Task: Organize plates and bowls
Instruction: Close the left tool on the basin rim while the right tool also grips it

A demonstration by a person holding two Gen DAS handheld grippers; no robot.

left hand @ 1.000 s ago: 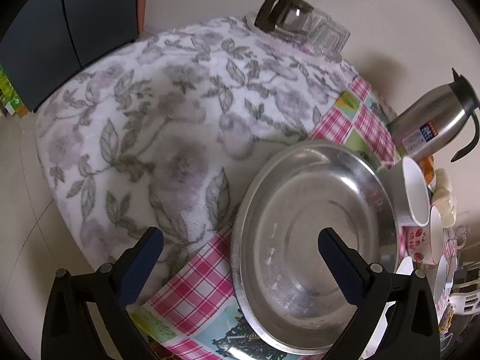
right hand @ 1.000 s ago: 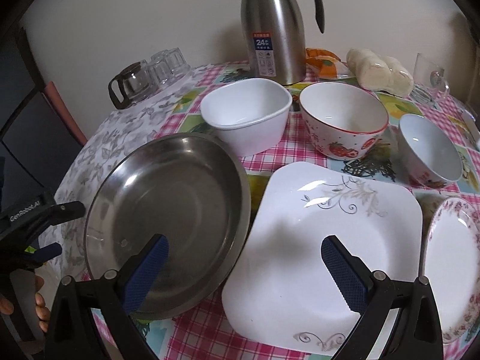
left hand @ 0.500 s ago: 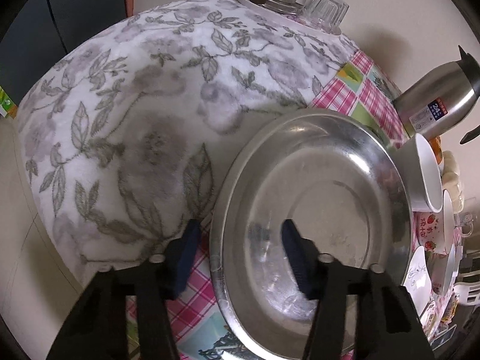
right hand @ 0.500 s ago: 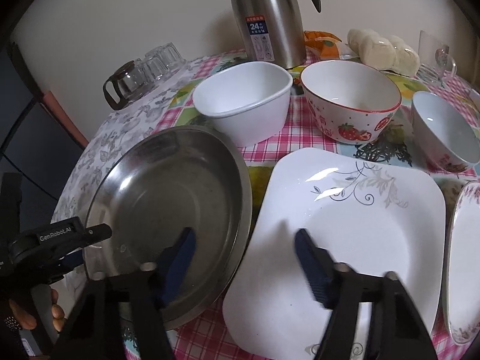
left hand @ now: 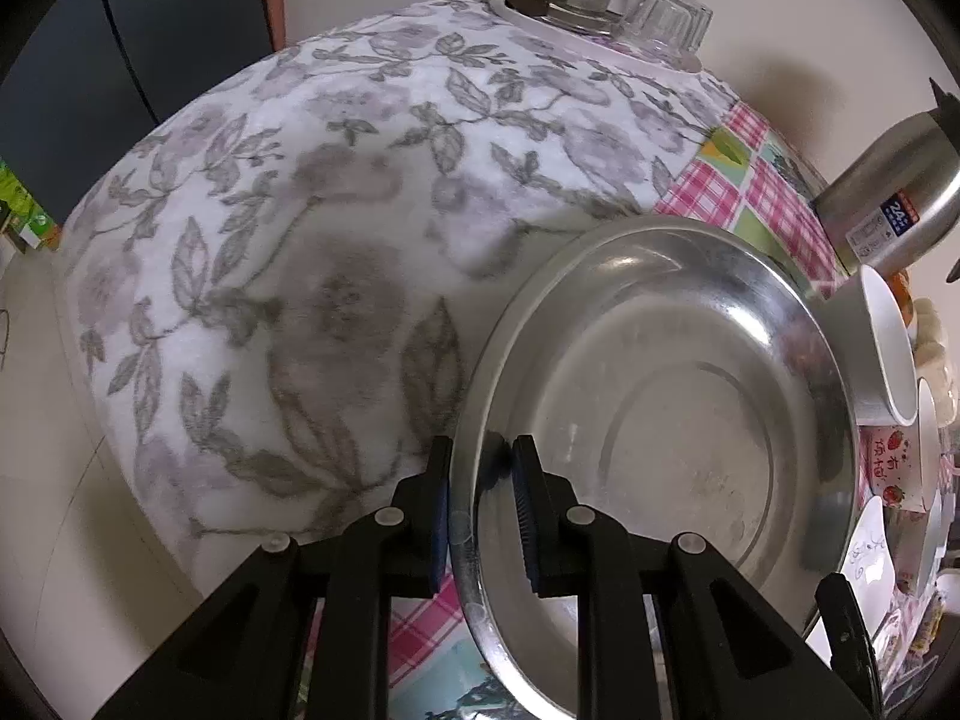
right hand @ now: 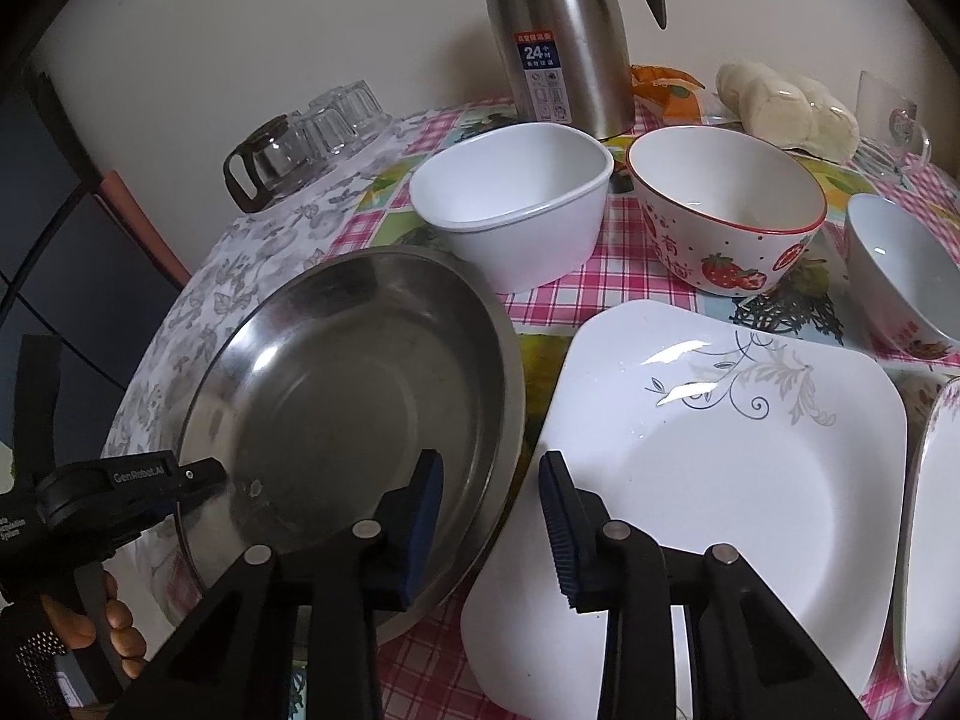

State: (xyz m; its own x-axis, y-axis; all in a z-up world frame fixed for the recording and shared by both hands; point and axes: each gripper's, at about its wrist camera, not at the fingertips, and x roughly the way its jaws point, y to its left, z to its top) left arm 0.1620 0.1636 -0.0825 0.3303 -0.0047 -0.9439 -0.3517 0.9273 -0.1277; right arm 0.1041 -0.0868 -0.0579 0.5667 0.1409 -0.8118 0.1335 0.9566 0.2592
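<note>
A round steel dish (left hand: 690, 420) lies on the table, half on a floral cloth (left hand: 300, 240). My left gripper (left hand: 483, 498) is closing, and its pads pinch the dish's left rim, one outside and one inside. In the right wrist view the same dish (right hand: 336, 396) lies next to a white square plate (right hand: 720, 450). My right gripper (right hand: 492, 516) is also closing. The dish's right rim stands between its pads with gaps on both sides. Behind are a white bowl (right hand: 516, 204), a strawberry bowl (right hand: 726, 222) and a small white bowl (right hand: 894, 276).
A steel thermos (right hand: 558, 42) stands at the back by the wall. A glass pot (right hand: 264, 162) and upturned glasses (right hand: 342, 114) sit at the back left, buns (right hand: 780, 108) and a glass mug (right hand: 894, 126) at the back right. A flowered plate (right hand: 930, 540) lies at the right edge.
Both pairs of jaws have narrowed from wide open. The left pads have drawn in onto the steel dish's left rim. The right pads have drawn in around its right rim.
</note>
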